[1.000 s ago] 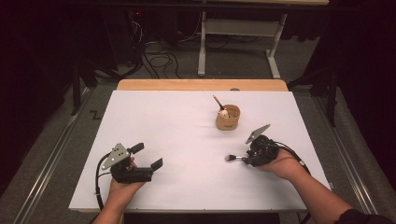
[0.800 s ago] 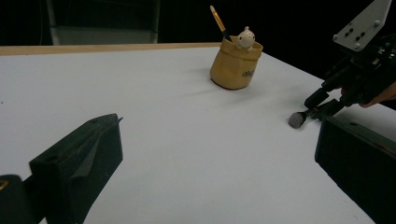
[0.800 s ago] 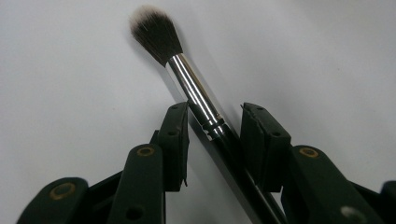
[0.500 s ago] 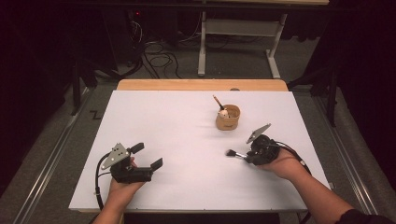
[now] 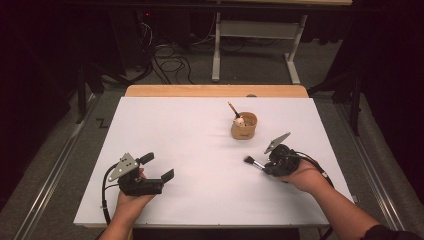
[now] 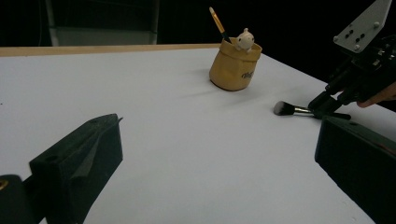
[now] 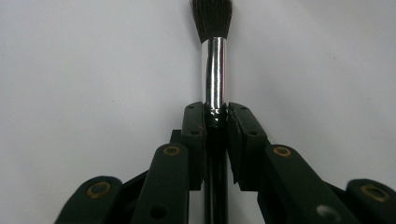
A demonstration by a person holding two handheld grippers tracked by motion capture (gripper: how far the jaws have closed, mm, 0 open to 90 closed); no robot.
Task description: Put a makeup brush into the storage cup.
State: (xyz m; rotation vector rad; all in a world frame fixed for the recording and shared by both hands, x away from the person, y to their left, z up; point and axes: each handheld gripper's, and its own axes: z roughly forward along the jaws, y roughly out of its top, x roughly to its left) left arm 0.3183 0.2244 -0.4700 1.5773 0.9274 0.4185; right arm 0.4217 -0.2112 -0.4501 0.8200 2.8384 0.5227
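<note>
Gripping a single makeup brush by its black handle, the right claw has just been closing, and its jaws now press on the handle just behind the shiny metal ferrule. The brush lies low over the white tabletop; whether it rests on the surface or is lifted just clear of it I cannot tell. Its dark bristle head sticks straight out ahead of the claw's tips. From above, that head points away from the right hand, toward the middle of the tabletop.

Beyond the right claw, a little farther up the tabletop and near it, stands one small tan pot. It is soft-sided and upright, with dark lettering on its flank. Inside it are two things: one slim brush handle, yellow with a dark band, leaning out over the rim, and one small white figure that sits at the pot's rim. The pot and the held brush are apart.

Well apart from the right claw, across the near part of the tabletop, the left claw sits in the left hand with its jaws spread wide and nothing between them. It faces across the tabletop toward the pot and the right claw.

By count: two claws, one pot, one brush held, one more handle in the pot, one figure.
</note>
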